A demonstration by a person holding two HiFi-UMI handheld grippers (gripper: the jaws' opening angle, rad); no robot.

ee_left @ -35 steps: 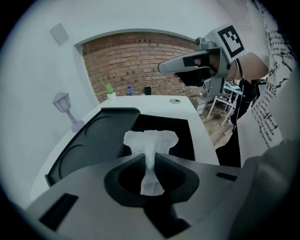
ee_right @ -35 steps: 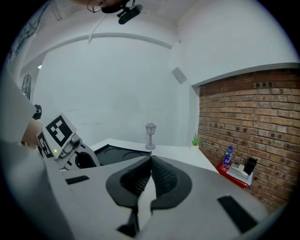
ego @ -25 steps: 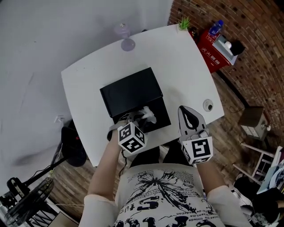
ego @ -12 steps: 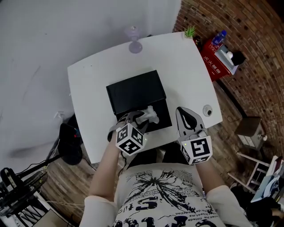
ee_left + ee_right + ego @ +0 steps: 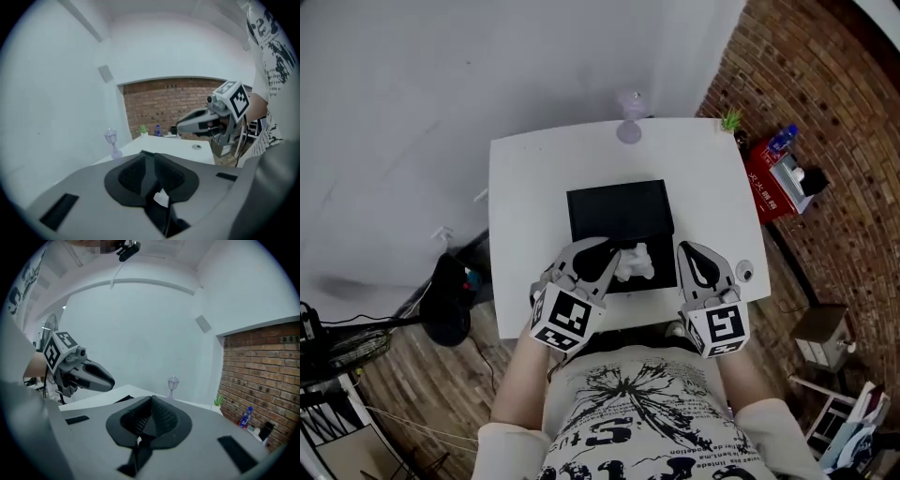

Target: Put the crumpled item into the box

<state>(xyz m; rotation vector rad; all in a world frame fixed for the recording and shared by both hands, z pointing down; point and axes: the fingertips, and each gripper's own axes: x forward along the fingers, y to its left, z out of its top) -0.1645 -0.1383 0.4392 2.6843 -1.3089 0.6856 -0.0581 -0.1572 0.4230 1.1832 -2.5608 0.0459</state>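
My left gripper (image 5: 612, 253) has its jaws closing on the white crumpled item (image 5: 636, 264), over the flat black box (image 5: 617, 211)'s front half, near the white desk (image 5: 525, 187)'s front edge. My right gripper (image 5: 691, 251), jaws together, hovers beside the box's right edge.

The closing left tongs (image 5: 615, 255) hide part of the white crumpled paper (image 5: 637, 266) between them, and also the near edge of the black box (image 5: 619, 208).

Bare workroom or lab: white table (image 5: 525, 187), brick wall (image 5: 825, 94), plank floor (image 5: 422, 394), white wall (image 5: 441, 75).
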